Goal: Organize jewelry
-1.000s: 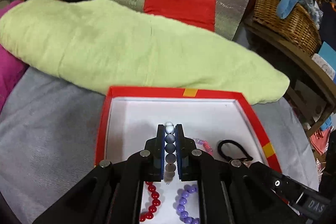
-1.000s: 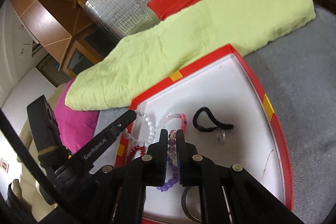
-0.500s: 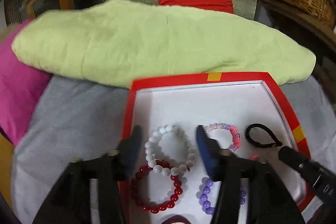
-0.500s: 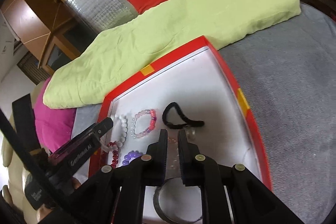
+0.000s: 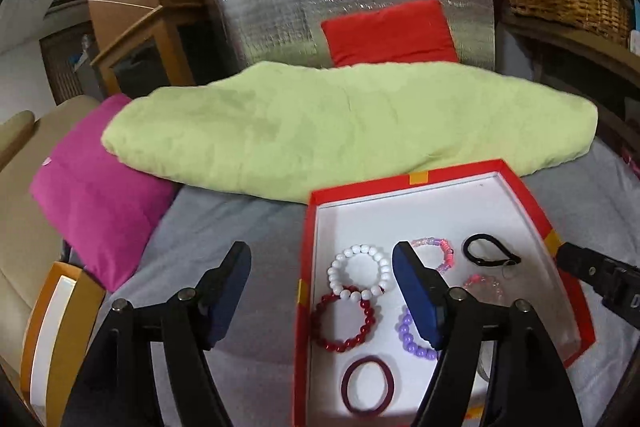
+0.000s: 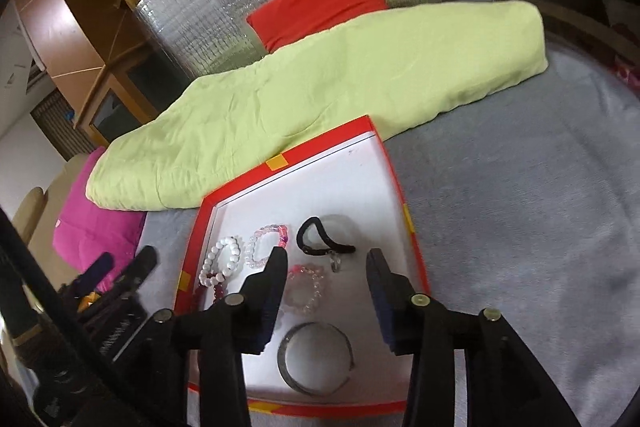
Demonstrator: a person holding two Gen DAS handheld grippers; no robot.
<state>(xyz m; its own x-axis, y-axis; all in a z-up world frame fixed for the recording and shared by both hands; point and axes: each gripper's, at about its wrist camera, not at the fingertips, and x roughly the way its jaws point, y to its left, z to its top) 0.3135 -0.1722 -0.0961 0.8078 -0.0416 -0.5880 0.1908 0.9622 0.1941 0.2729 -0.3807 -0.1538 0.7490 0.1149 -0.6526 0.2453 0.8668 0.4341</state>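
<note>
Left tool point(image 5: 320, 291) opening wide, empty, right tool point(image 6: 327, 291) opening, seemingly empty, above red box point(image 6: 394, 167) of bracelets.

1. One red box point(image 5: 460, 175) is lying on the grey cover.
2. Five bead bracelets are lying in it: white point(image 5: 357, 271), red point(image 5: 342, 319), purple point(image 5: 412, 341), pink-lilac point(image 5: 440, 253) and clear pink point(image 5: 484, 285).
3. One maroon band point(image 5: 368, 385) is lying there.
4. One black band point(image 5: 488, 251) is lying there.
5. One metal bangle point(image 6: 316, 363) is lying there.
6. Two grippers are showing.
</note>
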